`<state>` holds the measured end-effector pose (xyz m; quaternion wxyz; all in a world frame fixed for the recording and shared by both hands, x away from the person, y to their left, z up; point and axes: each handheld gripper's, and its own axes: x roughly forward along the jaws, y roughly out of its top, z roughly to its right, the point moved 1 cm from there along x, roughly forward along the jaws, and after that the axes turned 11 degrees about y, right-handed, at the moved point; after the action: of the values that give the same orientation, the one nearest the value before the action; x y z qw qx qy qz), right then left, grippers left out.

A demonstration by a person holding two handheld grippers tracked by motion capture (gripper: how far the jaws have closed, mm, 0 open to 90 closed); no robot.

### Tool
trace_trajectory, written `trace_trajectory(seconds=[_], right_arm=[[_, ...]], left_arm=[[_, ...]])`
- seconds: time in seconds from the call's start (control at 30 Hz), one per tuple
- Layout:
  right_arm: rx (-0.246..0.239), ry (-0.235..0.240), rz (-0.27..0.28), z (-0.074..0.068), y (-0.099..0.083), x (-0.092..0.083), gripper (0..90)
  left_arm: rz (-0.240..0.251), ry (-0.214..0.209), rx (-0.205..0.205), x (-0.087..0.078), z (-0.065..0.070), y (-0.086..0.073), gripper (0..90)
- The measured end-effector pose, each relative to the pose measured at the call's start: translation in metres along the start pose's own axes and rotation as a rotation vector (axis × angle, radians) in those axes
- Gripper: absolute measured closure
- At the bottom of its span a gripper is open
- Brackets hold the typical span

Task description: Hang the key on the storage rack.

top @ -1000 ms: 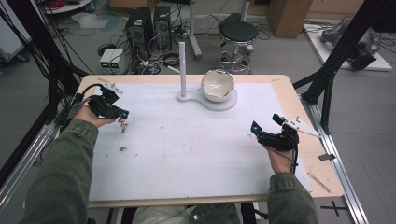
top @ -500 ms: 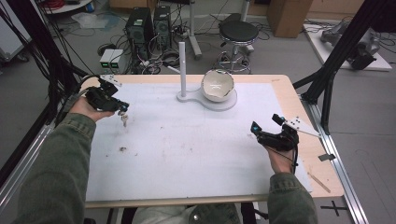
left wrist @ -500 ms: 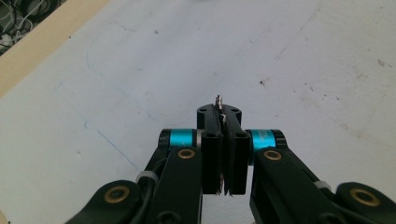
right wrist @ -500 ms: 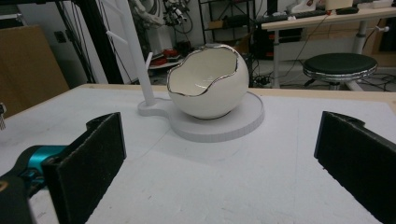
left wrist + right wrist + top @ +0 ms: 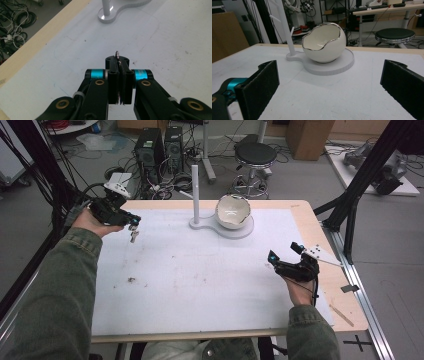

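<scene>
Looking at the far-left corner of the table (image 5: 320, 245), the left gripper (image 5: 131, 221) is up off the white mat (image 5: 200, 285) with its jaws clenched on a small metal thing, looks like a key (image 5: 134, 236) or a little bunch of them, hard to say exactly. From the high view it dangles straight down below the jaw tips, hanging in the air above the mat rather than lying on it. In the left gripper view (image 5: 120, 82) the two black jaws are pressed together with only a thin bit of metal (image 5: 117, 53) poking out past the tips, so the rest is tucked between the pads. Off to the right of that gripper, near the back edge of the table, there's a white stand (image 5: 220, 225) with a thin upright post (image 5: 195, 190) and a round base holding an egg-shaped bowl (image 5: 232, 211) with a jagged silvery rim. The key is well apart from that post, off to its left and a bit nearer the person. The right gripper (image 5: 286, 254) sits low near the right side of the table, jaws spread wide and holding nothing; in the right gripper view (image 5: 329, 87) the bowl (image 5: 323, 42) sits between the two pads but farther back.
</scene>
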<state>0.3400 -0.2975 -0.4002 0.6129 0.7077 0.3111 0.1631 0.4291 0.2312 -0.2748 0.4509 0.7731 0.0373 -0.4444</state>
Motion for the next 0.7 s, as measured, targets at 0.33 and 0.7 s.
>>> trace_trajectory(seconds=[0.33, 0.7], right_arm=[[0.004, 0.006, 0.002, 0.000, 0.000, 0.001, 0.9], [-0.024, 0.005, -0.011, -0.003, 0.000, 0.001, 0.9]], left_arm=[[-0.014, -0.010, 0.039, -0.001, 0.005, 0.026, 86.8], [-0.011, -0.007, 0.044, -0.005, 0.010, 0.057, 86.9]])
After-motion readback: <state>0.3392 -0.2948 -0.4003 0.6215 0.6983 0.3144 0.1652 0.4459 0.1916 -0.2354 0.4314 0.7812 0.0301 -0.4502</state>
